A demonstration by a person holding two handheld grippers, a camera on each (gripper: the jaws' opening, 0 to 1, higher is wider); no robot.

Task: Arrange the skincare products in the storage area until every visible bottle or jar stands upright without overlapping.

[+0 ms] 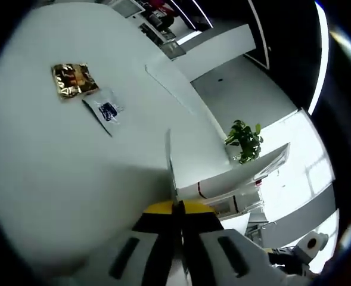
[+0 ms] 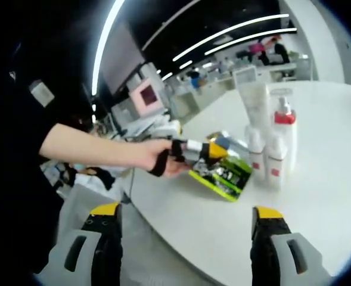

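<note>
- The left gripper (image 1: 176, 250), in the left gripper view, is sitting with its jaws pressed together, pinching what looks like a thin white sheet edge (image 1: 170, 173); I cannot tell what that sheet belongs to.
- The right gripper (image 2: 184, 238), in the right gripper view, is hanging with its jaws wide apart and nothing between them, well short of the round white table (image 2: 318, 196).
- In my judgement the step in hand is bringing the flat green-edged packet (image 2: 223, 176) clear of the bottles; the person's hand (image 2: 160, 156) is holding the left gripper beside it, so sliding it away slowly should avoid toppling anything.
- Beyond it, the cluster of white skincare bottles (image 2: 269, 152), one with a red pump collar, is standing upright and touching.
- Their contents are hidden.
- Farther off, in the left gripper view, a crumpled gold foil sachet (image 1: 74, 79) and a clear sachet with a blue label (image 1: 108, 109) are lying flat, just beside each other.
</note>
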